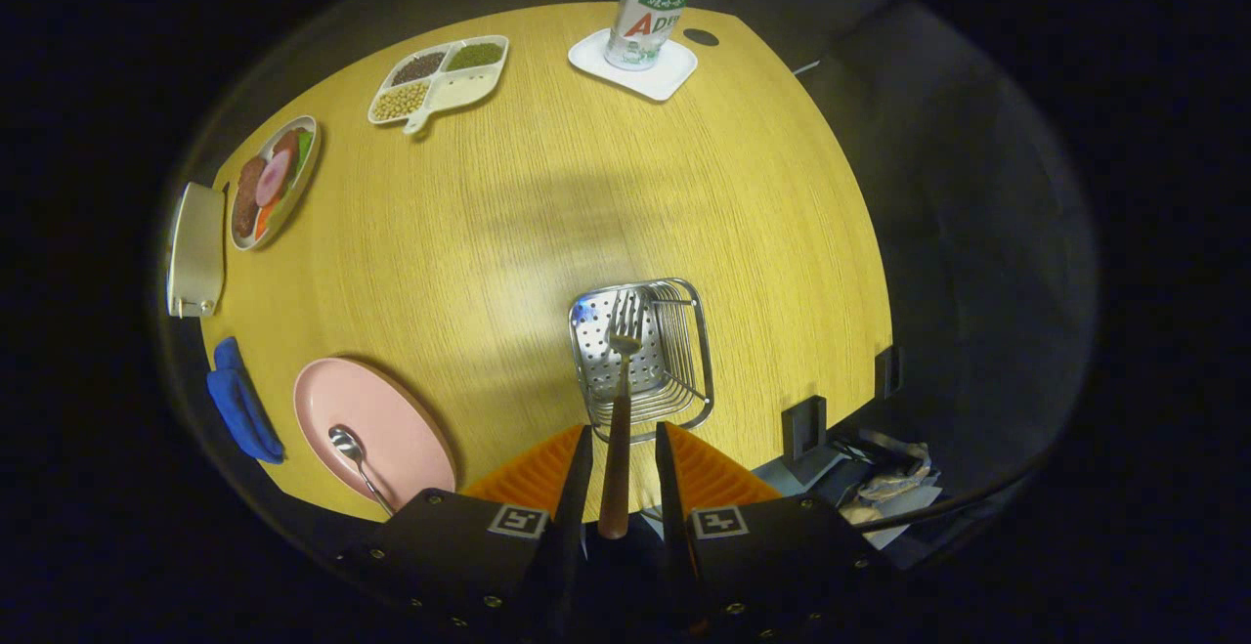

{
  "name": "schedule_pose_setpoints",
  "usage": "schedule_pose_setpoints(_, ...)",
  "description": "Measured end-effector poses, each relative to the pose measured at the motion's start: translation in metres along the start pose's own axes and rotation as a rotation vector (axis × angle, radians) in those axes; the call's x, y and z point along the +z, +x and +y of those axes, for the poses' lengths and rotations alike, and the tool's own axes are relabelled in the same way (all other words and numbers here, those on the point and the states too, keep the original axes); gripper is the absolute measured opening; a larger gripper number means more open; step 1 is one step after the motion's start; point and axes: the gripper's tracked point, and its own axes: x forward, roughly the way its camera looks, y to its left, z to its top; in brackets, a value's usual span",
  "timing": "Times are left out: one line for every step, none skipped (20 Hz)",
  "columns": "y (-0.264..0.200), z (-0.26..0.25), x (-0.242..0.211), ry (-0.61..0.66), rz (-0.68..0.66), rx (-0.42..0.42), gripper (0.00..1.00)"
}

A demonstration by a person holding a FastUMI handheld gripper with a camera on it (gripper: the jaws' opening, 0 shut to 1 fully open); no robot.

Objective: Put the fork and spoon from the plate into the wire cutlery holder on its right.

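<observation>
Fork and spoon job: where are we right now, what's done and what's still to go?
Nothing is in the wire cutlery holder yet. In hand: the fork is off the plate, its handle between the fingers of the gripper, its tines hanging over the holder's opening. Whether both fingers press on the handle is hard to tell. Left: drop the fork in, then fetch the spoon, still lying on the pink plate.

The fork [622,400], steel-headed with a reddish-brown handle, points straight ahead, its tines over the open top of the wire cutlery holder [645,356]. The holder is a shiny rectangular steel basket with a perforated panel and wire sides. Left of the holder lies the pink plate [376,429], with the steel spoon [354,458] resting on it, bowl up.
</observation>
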Motion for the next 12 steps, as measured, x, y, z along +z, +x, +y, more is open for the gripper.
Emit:
schedule_pose_setpoints(-0.005, 0.001, 0.003, 0.007, -0.024, 0.000, 0.39)
schedule_pose_setpoints(-0.009, 0.002, 0.006, 0.016, -0.053, 0.000, 0.39)
schedule_pose_setpoints(-0.014, 0.004, 0.010, 0.028, -0.083, 0.006, 0.39)
schedule_pose_setpoints(-0.018, 0.007, 0.014, 0.038, -0.115, 0.012, 0.39)
schedule_pose_setpoints(-0.023, 0.009, 0.017, 0.043, -0.147, 0.015, 0.39)
schedule_pose_setpoints(-0.029, 0.013, 0.019, 0.044, -0.179, 0.014, 0.39)
schedule_pose_setpoints(-0.035, 0.015, 0.022, 0.042, -0.210, 0.010, 0.39)
schedule_pose_setpoints(-0.039, 0.021, 0.023, 0.037, -0.240, 0.009, 0.39)
schedule_pose_setpoints(-0.045, 0.027, 0.023, 0.032, -0.265, 0.006, 0.39)
schedule_pose_setpoints(-0.048, 0.035, 0.023, 0.024, -0.285, 0.003, 0.39)
schedule_pose_setpoints(-0.052, 0.046, 0.021, 0.012, -0.296, 0.008, 0.39)
schedule_pose_setpoints(-0.053, 0.058, 0.017, -0.005, -0.303, 0.017, 0.39)
